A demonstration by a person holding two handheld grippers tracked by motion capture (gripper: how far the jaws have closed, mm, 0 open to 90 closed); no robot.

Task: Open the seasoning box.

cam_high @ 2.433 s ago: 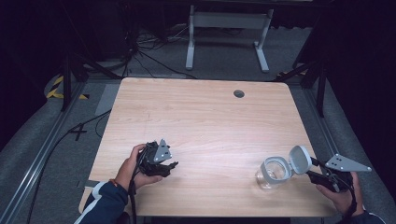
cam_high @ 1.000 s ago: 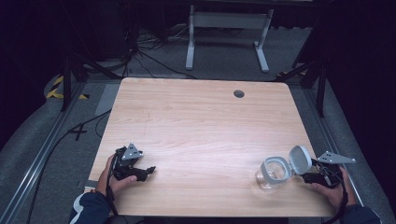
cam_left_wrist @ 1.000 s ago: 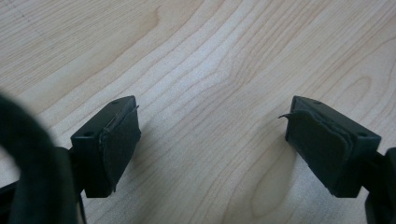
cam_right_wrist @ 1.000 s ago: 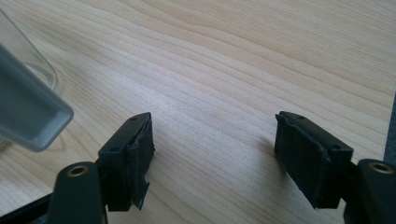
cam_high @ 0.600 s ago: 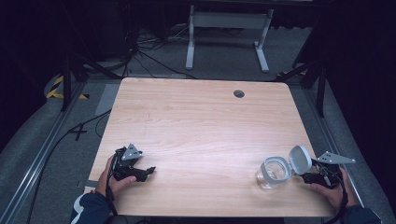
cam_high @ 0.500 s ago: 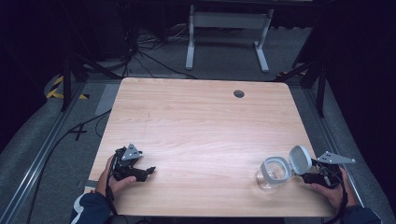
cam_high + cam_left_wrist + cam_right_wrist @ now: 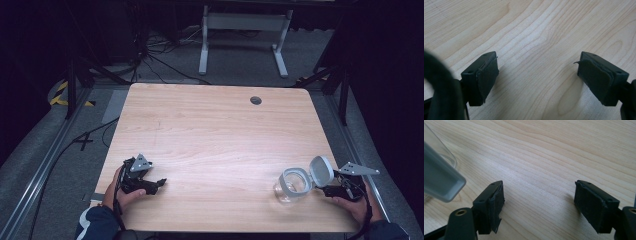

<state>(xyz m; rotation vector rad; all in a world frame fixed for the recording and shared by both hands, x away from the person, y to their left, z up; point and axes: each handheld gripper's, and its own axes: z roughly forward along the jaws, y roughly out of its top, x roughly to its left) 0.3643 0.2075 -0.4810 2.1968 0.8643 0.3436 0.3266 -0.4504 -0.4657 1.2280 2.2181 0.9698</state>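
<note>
Both pairs of jaws stand spread with bare wood between them. We hold the right gripper [image 7: 334,189] near the desk's front right corner; its jaws have just been opening and grasp nothing, and in the right gripper view its own black pads [image 7: 589,203] frame only woodgrain. Just beside those jaws, towards the desk's middle, sits the one clear glass jar with a pale grey hinged lid [image 7: 292,182], upright on the desk close to the front edge. Its lid is flipped up and leans towards the right gripper, very close to it; from the high view we cannot tell whether they touch. In the right gripper view the lid's grey edge [image 7: 441,181] shows beside the left-hand jaw and outside the gap, apart from the pads.

We hold the left gripper [image 7: 159,183] near the front left corner of the light wooden desk [image 7: 215,135], released as well, its pads [image 7: 487,75] wide over empty wood. It is well apart from the jar.

We count one jar, one lid and two grippers. Near the far edge, right of the middle, is one small dark round cable hole [image 7: 256,100].
</note>
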